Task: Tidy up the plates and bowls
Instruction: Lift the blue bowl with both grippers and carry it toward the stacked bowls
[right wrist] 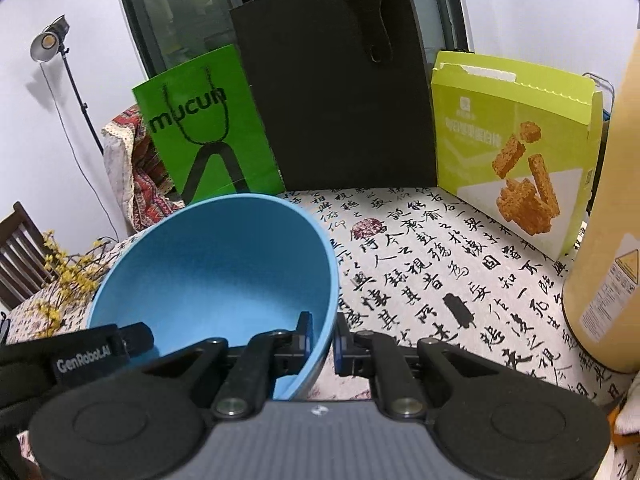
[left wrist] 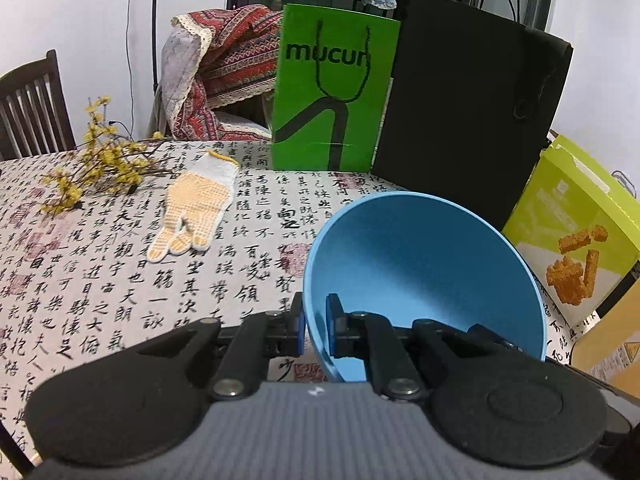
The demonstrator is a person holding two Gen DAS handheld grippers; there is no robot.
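A blue bowl [left wrist: 420, 272] is held tilted above the calligraphy tablecloth by both grippers. My left gripper [left wrist: 316, 326] is shut on the bowl's left wall, one blue pad inside and one outside. In the right wrist view the same blue bowl [right wrist: 212, 264] fills the lower left, and my right gripper [right wrist: 322, 338] is shut on its right wall, again with a pad on each side. The tip of the left gripper [right wrist: 120, 342] shows at the bowl's left rim in that view. No plates appear in either view.
A green paper bag [left wrist: 332, 92], a black bag [left wrist: 468, 120] and a lime snack box [right wrist: 516, 148] stand along the table's far side. A dotted work glove [left wrist: 196, 204] and yellow flower sprigs [left wrist: 96, 168] lie at left. A tan cylinder [right wrist: 608, 240] stands at right.
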